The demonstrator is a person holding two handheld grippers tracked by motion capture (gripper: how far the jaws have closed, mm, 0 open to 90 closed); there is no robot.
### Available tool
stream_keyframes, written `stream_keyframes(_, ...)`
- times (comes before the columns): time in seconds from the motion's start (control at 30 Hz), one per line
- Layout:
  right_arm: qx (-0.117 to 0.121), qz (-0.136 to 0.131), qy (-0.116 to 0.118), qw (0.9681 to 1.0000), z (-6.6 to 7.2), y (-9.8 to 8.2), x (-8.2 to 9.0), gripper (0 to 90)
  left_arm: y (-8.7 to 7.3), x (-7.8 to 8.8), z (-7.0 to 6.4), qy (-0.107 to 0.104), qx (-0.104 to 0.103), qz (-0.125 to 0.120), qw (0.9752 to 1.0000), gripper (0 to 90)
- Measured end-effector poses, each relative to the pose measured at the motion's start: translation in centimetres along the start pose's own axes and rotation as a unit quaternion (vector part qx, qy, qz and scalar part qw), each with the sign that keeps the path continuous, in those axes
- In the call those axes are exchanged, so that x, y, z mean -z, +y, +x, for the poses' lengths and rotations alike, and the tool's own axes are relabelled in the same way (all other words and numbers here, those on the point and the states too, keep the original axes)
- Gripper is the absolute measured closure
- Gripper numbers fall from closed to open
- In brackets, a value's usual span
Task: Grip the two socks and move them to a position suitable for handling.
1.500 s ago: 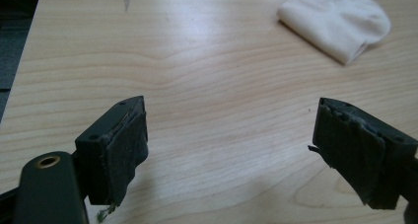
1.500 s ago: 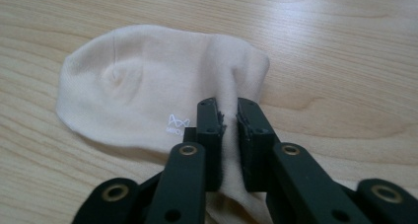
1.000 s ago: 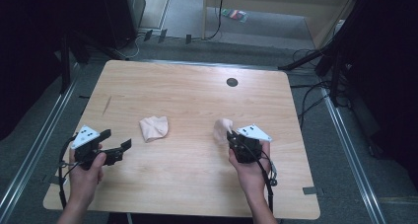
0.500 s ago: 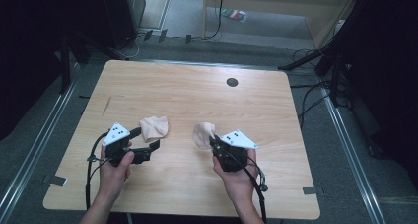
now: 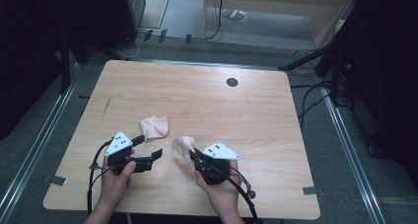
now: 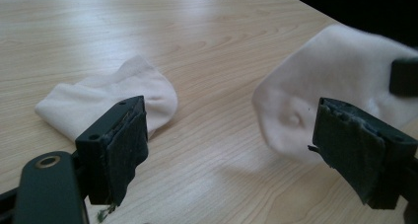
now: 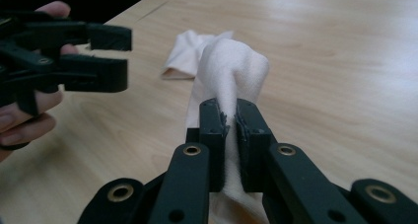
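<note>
Cream sock is hanging clamped in the right gripper above the counter, at three o'clock from the wide-apart left gripper, the second sock lying at twelve o'clock.

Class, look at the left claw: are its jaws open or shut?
Open. The left claw has its jaws wide apart with bare table between them, and nothing gripped.

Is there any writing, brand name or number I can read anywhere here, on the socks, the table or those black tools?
None: no readable text anywhere.
Socks: plain, no label.
Table: bare wood, no marking.
Grey plates on the hand-held grippers: only small dots, no letters.
Colourful item on the floor: too small and blurred to read.
</note>
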State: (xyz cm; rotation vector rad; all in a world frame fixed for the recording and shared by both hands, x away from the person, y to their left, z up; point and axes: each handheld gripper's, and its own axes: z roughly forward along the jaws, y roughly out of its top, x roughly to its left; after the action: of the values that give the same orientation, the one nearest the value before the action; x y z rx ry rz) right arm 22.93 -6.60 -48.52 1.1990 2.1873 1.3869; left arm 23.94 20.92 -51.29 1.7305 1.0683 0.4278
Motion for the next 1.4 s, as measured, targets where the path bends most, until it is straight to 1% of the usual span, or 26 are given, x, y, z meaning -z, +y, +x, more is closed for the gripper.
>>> stream_keyframes(0.13, -0.02, 0.026, 0.021, 0.9993, 0.1, -1.3, -1.3, 84.2, -0.2, -0.4, -0.3, 0.001, -0.011, 0.013, 0.9999, 14.4)
stream_keyframes(0.23, -0.033, 0.042, 0.017, 0.9984, -0.3, -2.2, -2.1, 83.5, -0.3, -0.6, -0.4, 0.002, -0.016, 0.019, 0.9997, 14.4)
stream_keyframes(0.27, -0.033, 0.053, 0.012, 0.998, -0.5, -2.5, -2.4, 80.5, -0.4, -0.7, -0.4, 0.004, -0.018, 0.023, 0.9996, 14.4)
stream_keyframes(0.3, -0.026, 0.065, 0.009, 0.9975, -0.8, -2.7, -2.7, 72.7, -0.5, -0.8, -0.3, 0.004, -0.017, 0.026, 0.9995, 14.4)
stream_keyframes(0.33, -0.022, 0.076, 0.004, 0.9968, -1.1, -2.8, -3.0, 60.4, -0.5, -0.8, -0.3, 0.008, -0.016, 0.03, 0.9994, 14.4)
stream_keyframes(0.37, -0.023, 0.081, -0.004, 0.9964, -1.4, -2.8, -3.0, 53.0, -0.6, -0.9, -0.3, 0.015, -0.015, 0.034, 0.9992, 14.5)
stream_keyframes(0.43, -0.04, 0.067, -0.002, 0.9969, -2.2, -2.7, -2.3, 48.6, -0.9, -1.1, -0.3, 0.027, -0.013, 0.047, 0.9984, 14.8)
stream_keyframes(0.5, -0.051, 0.056, -0.012, 0.997, -3.1, -2.6, -1.2, 48.6, -1.0, -1.2, -0.3, 0.027, -0.007, 0.055, 0.9981, 16.9)
stream_keyframes(0.6, -0.073, 0.065, -0.023, 0.9949, -4.3, -3.2, -0.3, 49.1, -1.2, -1.6, -0.4, 0.015, 0.006, 0.069, 0.9975, 27.4)
stream_keyframes(0.67, -0.085, 0.073, -0.021, 0.9935, -4.5, -4.0, -0.1, 50.4, -1.4, -2.0, -0.4, 0.015, 0.013, 0.086, 0.9961, 36.6)
stream_keyframes(0.7, -0.088, 0.081, -0.018, 0.9927, -4.5, -4.3, -0.2, 50.7, -1.5, -2.2, -0.3, 0.002, 0.017, 0.092, 0.9956, 40.2)
stream_keyframes(0.73, -0.09, 0.086, -0.011, 0.9922, -4.4, -4.5, -0.4, 50.7, -1.6, -2.4, -0.3, -0.009, 0.023, 0.096, 0.9951, 43.2)
stream_keyframes(0.77, -0.091, 0.089, -0.006, 0.9918, -4.3, -4.7, -0.6, 50.7, -1.6, -2.4, -0.3, -0.009, 0.023, 0.096, 0.9951, 48.1)
stream_keyframes(0.8, -0.089, 0.092, -0.001, 0.9918, -4.0, -4.7, -0.9, 50.6, -1.7, -2.6, -0.5, -0.017, 0.025, 0.103, 0.9942, 53.8)
stream_keyframes(0.87, -0.085, 0.095, 0.004, 0.9918, -3.6, -4.8, -1.2, 50.3, -1.8, -2.9, -0.7, -0.027, 0.019, 0.115, 0.9928, 60.0)
stream_keyframes(0.93, -0.08, 0.103, 0.004, 0.9914, -3.4, -5.0, -1.6, 50.3, -2.0, -3.3, -0.8, -0.031, 0.017, 0.131, 0.9908, 65.1)
stream_keyframes(0.97, -0.082, 0.105, 0.004, 0.9911, -3.4, -5.1, -1.7, 50.8, -2.2, -3.6, -0.8, -0.037, 0.015, 0.142, 0.9891, 67.5)
stream_keyframes(1.03, -0.075, 0.103, 0.003, 0.9918, -3.2, -5.3, -2.0, 56.9, -2.3, -3.9, -1.0, -0.037, 0.009, 0.155, 0.9872, 73.0)
stream_keyframes(1.07, -0.067, 0.104, 0.002, 0.9924, -3.0, -5.3, -2.1, 60.8, -2.4, -3.9, -1.1, -0.037, 0.008, 0.157, 0.9869, 77.0)
stream_keyframes(1.13, -0.057, 0.107, -0.003, 0.9926, -2.8, -5.3, -2.2, 76.5, -2.3, -4.0, -1.3, -0.048, 0.001, 0.16, 0.986, 82.6)
stream_keyframes(1.17, -0.054, 0.106, 0.002, 0.9929, -2.8, -5.4, -2.2, 81.4, -2.3, -4.0, -1.4, -0.051, -0.002, 0.159, 0.9859, 84.5)
stream_keyframes(1.23, -0.042, 0.098, -0.008, 0.9943, -2.8, -5.3, -2.1, 84.7, -2.4, -4.1, -1.7, -0.059, -0.004, 0.158, 0.9856, 84.8)
stream_keyframes(1.27, -0.022, 0.096, -0.02, 0.9949, -2.7, -5.2, -2.0, 85.0, -2.4, -4.2, -1.7, -0.066, -0.001, 0.157, 0.9853, 82.2)
stream_keyframes(1.3, -0.004, 0.096, -0.032, 0.9948, -2.7, -5.0, -1.8, 85.0, -2.3, -4.2, -1.7, -0.073, 0.005, 0.154, 0.9854, 76.3)
stream_keyframes(1.33, 0.018, 0.096, -0.046, 0.9942, -2.7, -4.8, -1.6, 85.1, -2.2, -4.1, -1.6, -0.081, 0.012, 0.147, 0.9857, 66.1)
stream_keyframes(1.4, 0.064, 0.092, -0.07, 0.9913, -2.7, -4.4, -1.2, 84.9, -1.9, -3.8, -1.2, -0.097, 0.03, 0.128, 0.9866, 54.6)
